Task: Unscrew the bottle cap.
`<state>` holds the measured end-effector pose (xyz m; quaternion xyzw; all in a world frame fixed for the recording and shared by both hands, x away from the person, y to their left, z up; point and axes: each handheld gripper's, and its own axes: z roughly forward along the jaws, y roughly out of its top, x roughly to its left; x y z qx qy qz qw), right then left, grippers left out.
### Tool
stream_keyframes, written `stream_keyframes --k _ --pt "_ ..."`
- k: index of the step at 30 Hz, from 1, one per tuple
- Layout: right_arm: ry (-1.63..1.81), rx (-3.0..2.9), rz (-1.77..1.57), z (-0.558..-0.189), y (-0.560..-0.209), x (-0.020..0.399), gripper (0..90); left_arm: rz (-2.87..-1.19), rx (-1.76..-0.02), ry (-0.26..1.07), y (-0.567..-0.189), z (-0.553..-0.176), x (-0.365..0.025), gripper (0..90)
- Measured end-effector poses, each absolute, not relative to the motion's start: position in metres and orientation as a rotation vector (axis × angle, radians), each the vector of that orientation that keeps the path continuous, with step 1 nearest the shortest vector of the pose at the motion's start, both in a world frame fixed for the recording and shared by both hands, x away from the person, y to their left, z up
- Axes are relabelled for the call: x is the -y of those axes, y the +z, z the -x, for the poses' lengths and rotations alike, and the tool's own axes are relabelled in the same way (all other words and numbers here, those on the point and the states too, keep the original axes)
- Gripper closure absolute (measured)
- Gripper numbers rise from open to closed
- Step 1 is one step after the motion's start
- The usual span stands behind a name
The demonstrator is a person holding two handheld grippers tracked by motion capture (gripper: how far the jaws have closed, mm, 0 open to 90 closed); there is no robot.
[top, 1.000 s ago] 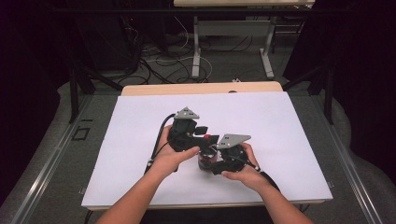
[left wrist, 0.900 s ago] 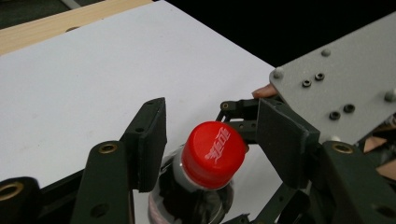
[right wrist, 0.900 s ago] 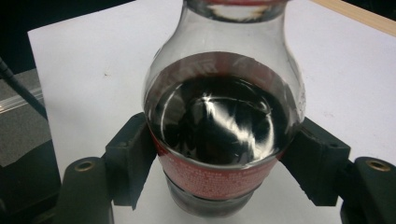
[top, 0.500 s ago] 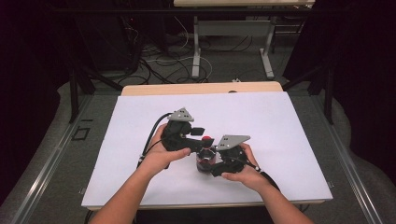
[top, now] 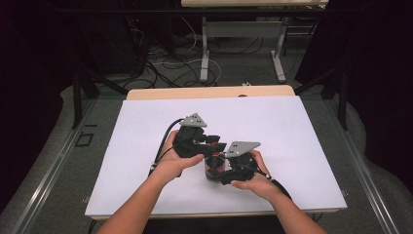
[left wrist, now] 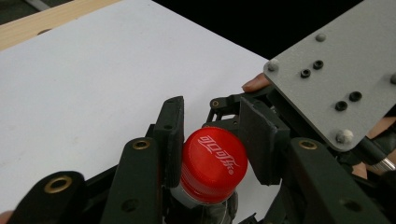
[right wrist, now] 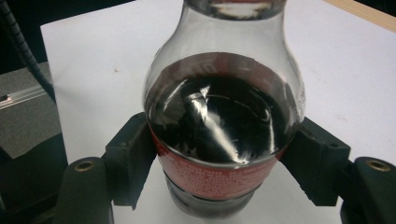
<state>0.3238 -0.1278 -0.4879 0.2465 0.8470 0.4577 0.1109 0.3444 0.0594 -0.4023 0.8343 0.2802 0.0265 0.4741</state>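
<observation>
Leftward since before, left tongs (left wrist: 212,140) now clamp the red cap (left wrist: 213,163); right tongs (right wrist: 219,168) grip the bottle (right wrist: 224,126).

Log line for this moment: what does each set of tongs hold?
left tongs: jaws on red cap | right tongs: jaws clamp cola bottle body | bottle: upright on white table, capped

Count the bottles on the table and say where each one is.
1. The bottle stands on the white sheet, near its middle: the right gripper clamps its body and the left gripper closes on its red cap.
</observation>
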Motion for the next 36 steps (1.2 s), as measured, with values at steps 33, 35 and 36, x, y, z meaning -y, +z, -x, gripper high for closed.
stream_keyframes --k 33,35,36 --pt "1.362 -2.485 -0.702 -0.323 -0.486 0.129 29.6 -2.090 -0.631 0.086 -0.397 -0.341 -0.069 46.3" --pt "1.363 -2.490 -0.690 -0.323 -0.486 0.128 29.6 -2.111 -0.619 0.085 -0.399 -0.342 -0.069 48.5" --pt "1.362 -2.491 -0.691 -0.322 -0.486 0.128 29.6 -2.107 -0.623 0.081 -0.400 -0.342 -0.068 49.8"
